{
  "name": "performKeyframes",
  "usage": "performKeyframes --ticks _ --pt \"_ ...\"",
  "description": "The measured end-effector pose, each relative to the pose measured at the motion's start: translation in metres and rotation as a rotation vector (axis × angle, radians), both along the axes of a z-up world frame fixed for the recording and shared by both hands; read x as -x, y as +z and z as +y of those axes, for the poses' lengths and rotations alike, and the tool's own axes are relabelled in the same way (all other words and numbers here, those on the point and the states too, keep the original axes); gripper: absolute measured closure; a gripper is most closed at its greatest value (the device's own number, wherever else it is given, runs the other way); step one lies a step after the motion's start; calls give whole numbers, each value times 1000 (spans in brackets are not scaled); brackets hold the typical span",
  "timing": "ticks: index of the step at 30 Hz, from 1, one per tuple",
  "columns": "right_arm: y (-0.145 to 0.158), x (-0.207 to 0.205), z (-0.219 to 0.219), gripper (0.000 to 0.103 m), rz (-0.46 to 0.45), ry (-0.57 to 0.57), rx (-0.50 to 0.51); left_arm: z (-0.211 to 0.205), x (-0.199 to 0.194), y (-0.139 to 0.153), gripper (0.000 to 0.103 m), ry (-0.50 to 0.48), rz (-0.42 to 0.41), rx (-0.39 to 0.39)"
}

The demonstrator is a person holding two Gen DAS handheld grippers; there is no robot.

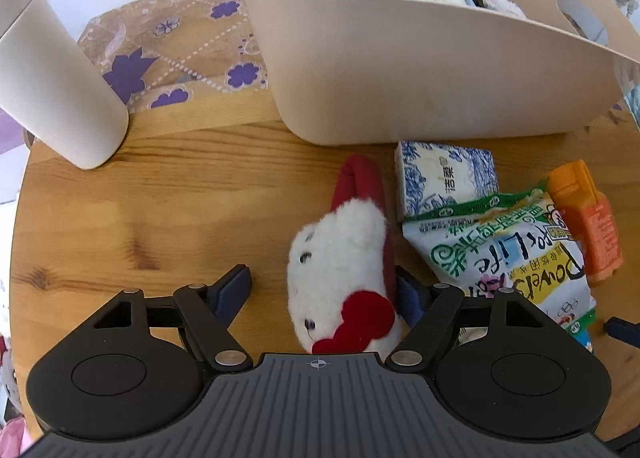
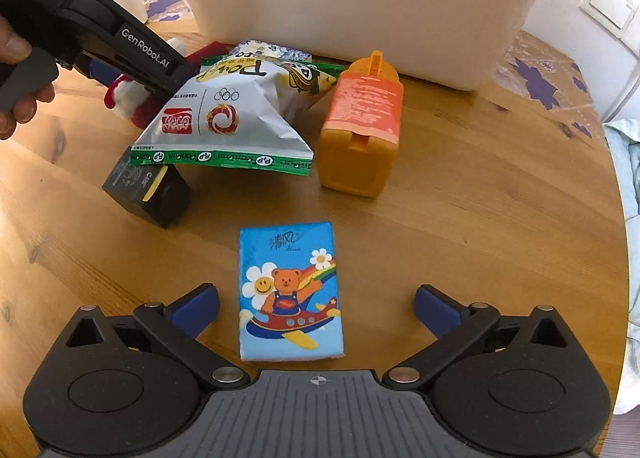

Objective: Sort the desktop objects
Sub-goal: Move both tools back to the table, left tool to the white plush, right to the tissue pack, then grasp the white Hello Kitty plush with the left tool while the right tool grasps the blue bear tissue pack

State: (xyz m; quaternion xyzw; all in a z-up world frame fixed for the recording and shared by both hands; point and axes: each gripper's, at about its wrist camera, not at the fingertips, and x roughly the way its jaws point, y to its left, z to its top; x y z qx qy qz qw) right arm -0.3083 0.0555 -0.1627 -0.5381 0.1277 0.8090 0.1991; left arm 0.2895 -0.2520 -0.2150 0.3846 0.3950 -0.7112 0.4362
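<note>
Seen first through the left wrist camera, the left gripper (image 1: 324,290) has its jaws spread around a white plush toy (image 1: 344,270) with a red bow and red back, which lies on the wooden table (image 1: 160,209). The right finger pad touches the toy's red side, while the left pad stands clear of it. Just beyond the toy sits a blue-and-white tissue pack (image 1: 444,177), and to its right a green-and-white snack bag (image 1: 508,254) lies partly over it, with an orange container (image 1: 584,217) at the bag's far side. Behind them stands a beige storage bin (image 1: 400,69) holding several packets. A pale tumbler (image 1: 52,81) stands upright at the left, near a floral cloth (image 1: 180,53) that runs under the bin.

Next, through the right wrist camera, the right gripper (image 2: 318,304) is spread wide, its jaws flanking the lower half of a blue tissue pack (image 2: 290,294) printed with a bear in a plane; neither pad touches it. Farther off lie the snack bag (image 2: 232,113), resting on a small black box (image 2: 148,193), and the orange container (image 2: 362,121) beside it. The bin (image 2: 360,5) stands behind. At upper left the left gripper (image 2: 120,53), held by a hand (image 2: 16,77), reaches down over the plush toy (image 2: 128,97).
</note>
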Motion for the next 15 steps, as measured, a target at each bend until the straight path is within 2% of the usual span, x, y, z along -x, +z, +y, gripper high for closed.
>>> performKeyframes --ticks 3,4,6,8,9,10,15 --pt "1 -1 -1 1 0 -3 -2 -1 0 0 31 3 5 11" --pt "2 -2 -2 7 7 -6 -5 -1 0 1 33 8 8 17" --pt "5 -5 -4 20 27 -15 -17 2 0 3 45 18 12 28" --pt "9 -8 -6 41 46 -19 -27 4 0 5 57 13 15 40" --pt "11 -10 -7 53 51 -17 -30 5 0 6 58 8 12 41" --pt "12 -11 -8 59 55 -14 -34 6 -1 5 59 11 13 40" --pt "15 -14 -7 61 48 -6 -32 19 -10 3 61 33 9 43"
